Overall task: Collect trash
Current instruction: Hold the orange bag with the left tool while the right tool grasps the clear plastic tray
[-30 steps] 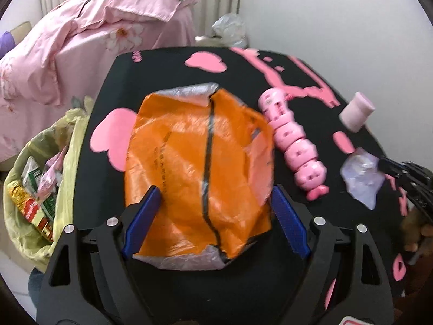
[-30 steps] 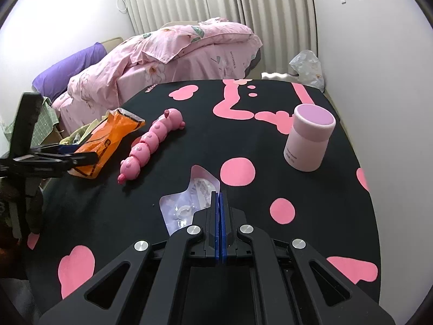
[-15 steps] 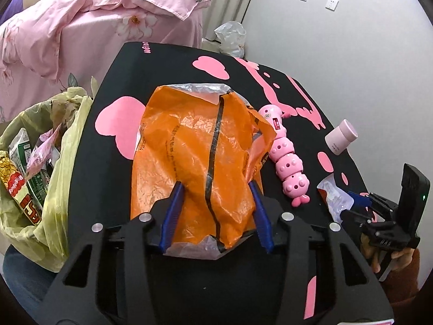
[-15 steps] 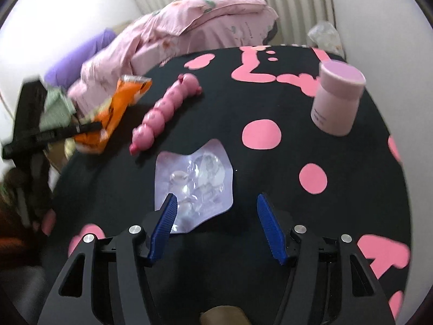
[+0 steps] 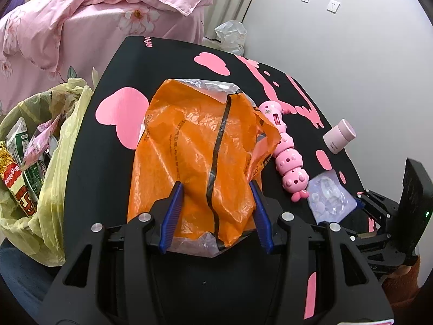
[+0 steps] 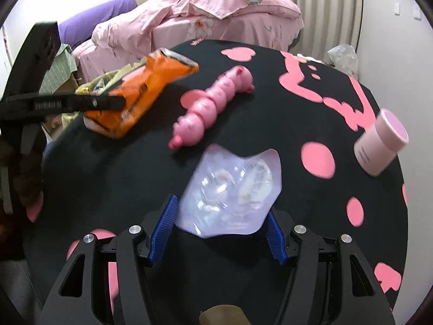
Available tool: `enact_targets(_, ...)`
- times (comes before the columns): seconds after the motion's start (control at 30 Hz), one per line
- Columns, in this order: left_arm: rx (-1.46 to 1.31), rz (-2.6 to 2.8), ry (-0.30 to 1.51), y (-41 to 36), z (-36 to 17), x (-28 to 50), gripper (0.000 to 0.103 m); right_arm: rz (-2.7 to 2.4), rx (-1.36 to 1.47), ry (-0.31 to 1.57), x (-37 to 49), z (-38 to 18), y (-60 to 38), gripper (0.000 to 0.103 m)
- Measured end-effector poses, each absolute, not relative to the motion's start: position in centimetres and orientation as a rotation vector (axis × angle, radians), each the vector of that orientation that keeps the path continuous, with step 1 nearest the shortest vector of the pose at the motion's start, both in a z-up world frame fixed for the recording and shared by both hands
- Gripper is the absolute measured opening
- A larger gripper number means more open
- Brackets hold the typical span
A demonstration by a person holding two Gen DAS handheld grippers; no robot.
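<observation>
left tongs [image 5: 215,214] narrowed onto orange bag [image 5: 200,149], right tongs [image 6: 216,231] sprung apart, astride clear blister pack [image 6: 232,192]

In the right wrist view motion blur smears the pink cup [image 6: 381,142] at right and the clear blister pack [image 6: 232,192]; its contents cannot be told. The yellow trash bag [image 5: 51,189] is cut by the left edge in the left wrist view, and the print on the orange bag [image 5: 200,157] is unreadable.
</observation>
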State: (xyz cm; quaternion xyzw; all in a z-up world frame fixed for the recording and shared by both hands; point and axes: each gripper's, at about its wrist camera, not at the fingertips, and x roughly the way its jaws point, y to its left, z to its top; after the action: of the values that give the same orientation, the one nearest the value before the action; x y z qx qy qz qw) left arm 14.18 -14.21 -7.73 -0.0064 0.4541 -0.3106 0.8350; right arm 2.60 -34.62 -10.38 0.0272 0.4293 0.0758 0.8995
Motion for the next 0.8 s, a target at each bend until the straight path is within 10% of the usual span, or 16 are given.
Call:
enact_targets(0.37, -0.038, -0.667, 0.959, -13.7, -7.7, 13.8, 0.046, 0.123, -0.004, 0.931, 3.9, -10.9, -34.3, 0.059)
enact_targets(0.8, -0.054, -0.668, 0.926, -13.3, -6.4, 13.1, 0.039, 0.073, 0.001, 0.821, 1.4, -9.1, -36.5, 0.014)
